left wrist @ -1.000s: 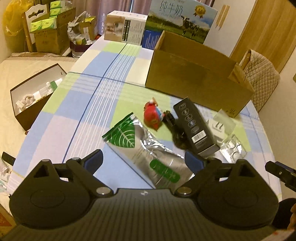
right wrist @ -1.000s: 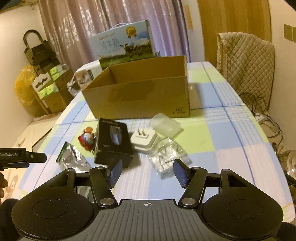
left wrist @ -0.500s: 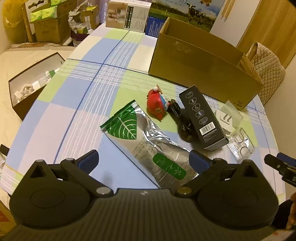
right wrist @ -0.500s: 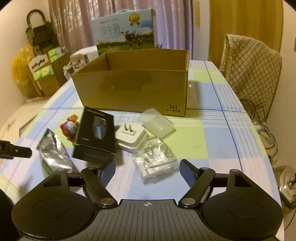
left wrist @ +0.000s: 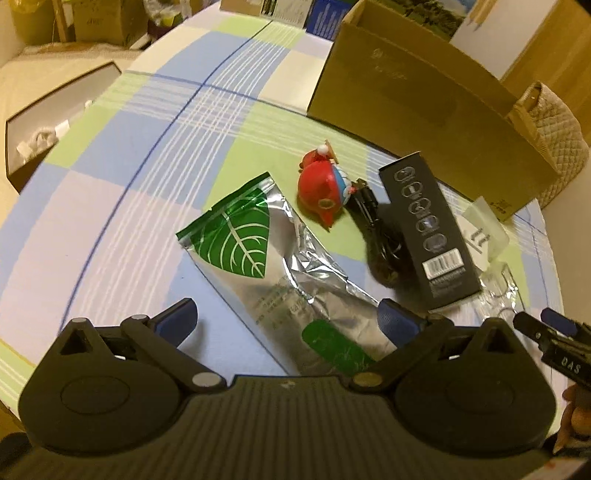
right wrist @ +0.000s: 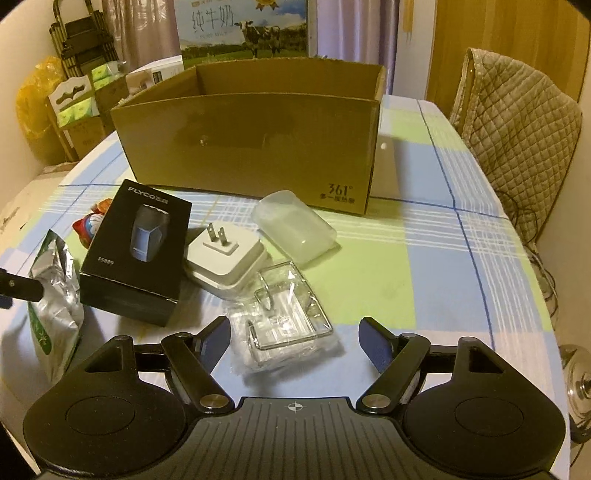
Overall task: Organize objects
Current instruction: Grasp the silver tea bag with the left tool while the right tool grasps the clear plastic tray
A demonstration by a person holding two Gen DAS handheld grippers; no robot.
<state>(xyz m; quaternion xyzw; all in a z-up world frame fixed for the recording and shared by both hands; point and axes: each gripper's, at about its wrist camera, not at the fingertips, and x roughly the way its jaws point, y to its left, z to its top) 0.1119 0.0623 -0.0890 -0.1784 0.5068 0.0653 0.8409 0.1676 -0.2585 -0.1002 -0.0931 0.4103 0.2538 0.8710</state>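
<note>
In the left wrist view my left gripper [left wrist: 286, 317] stands open low over a silver foil pouch [left wrist: 266, 258] with a green leaf; the pouch's lower end lies between the fingers, untouched. Beyond it lie a red toy figure [left wrist: 321, 184], a black cable [left wrist: 376, 236] and a black shaver box [left wrist: 428, 229]. In the right wrist view my right gripper [right wrist: 295, 332] is open around a clear plastic packet [right wrist: 288, 317], pads apart from it. A white plug adapter [right wrist: 225, 254] and a frosted plastic case [right wrist: 295, 225] lie behind. The open cardboard box [right wrist: 251, 140] stands further back.
A checked cloth covers the table [right wrist: 424, 258]. A milk carton case [right wrist: 243, 29] stands behind the cardboard box, a quilted chair [right wrist: 517, 129] at the right. An open dark box [left wrist: 55, 122] sits off the table's left edge, near stacked cartons.
Both grippers have come down and forward toward the table. The left jaws widened around the foil pouch's end; the right jaws widened and now flank the clear packet.
</note>
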